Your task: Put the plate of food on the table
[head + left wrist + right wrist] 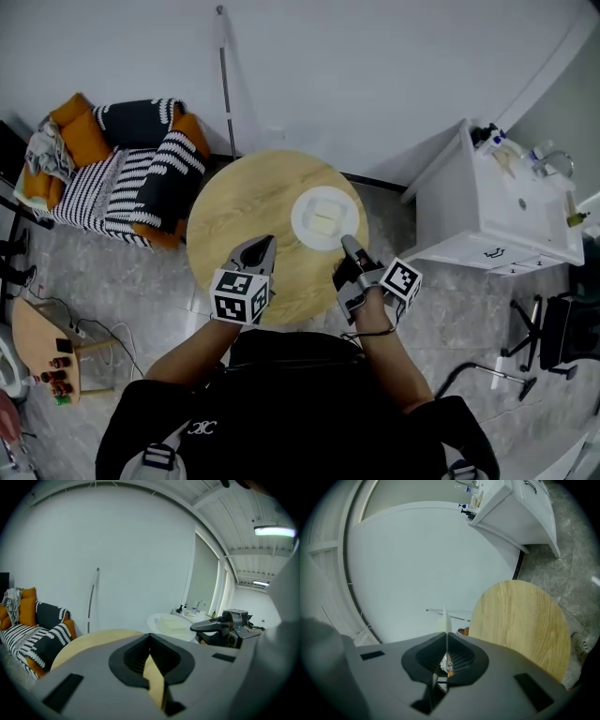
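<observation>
Plate of food (304,202) sat on round table (239,202), directly ahead of right gripper (349,246), whose near-closed jaws pinched its rim; left gripper (263,247), jaws together and empty, hovered alongside.

a: what colour is the plate (302,208) at the right gripper's (348,244) jaws?
b: white, with pale cream food (324,222). the table (239,202) under both jaws is light, fine-grained wood.
a: and the grippers?
b: grey, black inside the jaws. each cube (240,296) has black-and-white square markers.
a: beyond the left gripper (270,242)?
b: a black-and-white striped sofa (131,183) with orange cushions (82,141). right of the right jaws, a white cabinet (469,216) and a grey marbled floor (441,309).
</observation>
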A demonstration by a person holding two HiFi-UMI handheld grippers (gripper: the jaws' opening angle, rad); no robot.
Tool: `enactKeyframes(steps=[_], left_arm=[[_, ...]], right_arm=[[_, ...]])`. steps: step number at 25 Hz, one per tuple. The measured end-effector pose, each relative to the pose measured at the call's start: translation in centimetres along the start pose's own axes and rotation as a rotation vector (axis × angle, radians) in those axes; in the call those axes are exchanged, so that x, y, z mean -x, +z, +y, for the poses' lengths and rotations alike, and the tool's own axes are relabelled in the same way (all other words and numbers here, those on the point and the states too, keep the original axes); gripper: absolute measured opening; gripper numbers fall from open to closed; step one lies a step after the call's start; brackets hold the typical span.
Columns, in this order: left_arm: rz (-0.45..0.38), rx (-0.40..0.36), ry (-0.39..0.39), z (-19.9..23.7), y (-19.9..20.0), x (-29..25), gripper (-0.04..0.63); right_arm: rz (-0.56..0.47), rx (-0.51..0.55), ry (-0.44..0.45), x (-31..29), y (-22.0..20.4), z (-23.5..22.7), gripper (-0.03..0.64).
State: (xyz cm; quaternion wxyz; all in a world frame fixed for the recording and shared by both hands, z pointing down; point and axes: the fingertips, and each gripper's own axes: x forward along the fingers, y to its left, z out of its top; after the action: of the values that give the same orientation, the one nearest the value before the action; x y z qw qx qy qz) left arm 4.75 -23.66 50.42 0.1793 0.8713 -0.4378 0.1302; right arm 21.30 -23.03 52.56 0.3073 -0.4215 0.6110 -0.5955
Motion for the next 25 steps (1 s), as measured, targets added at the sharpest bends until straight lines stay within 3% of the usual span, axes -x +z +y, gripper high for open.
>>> enactKeyframes(steps=[9,17,25], left_arm=[[0.027,0.027,0.038,-0.5,-0.4,-1.6,0.007],[0.043,0.034,0.083,1.2,-0.9,-0.9,0.006],[0.041,0.009,0.066,3.1,0.6,-1.0,0.008]], right_arm=[[0.035,-0.013,-0.013,-1.3,2.3,-1.3,0.018],[0.060,-0.039,-0.043,-2.9,1.7,-2.9,0.018],[0.051,-0.031,-0.049,-5.2,1.0,-2.8,0.018]])
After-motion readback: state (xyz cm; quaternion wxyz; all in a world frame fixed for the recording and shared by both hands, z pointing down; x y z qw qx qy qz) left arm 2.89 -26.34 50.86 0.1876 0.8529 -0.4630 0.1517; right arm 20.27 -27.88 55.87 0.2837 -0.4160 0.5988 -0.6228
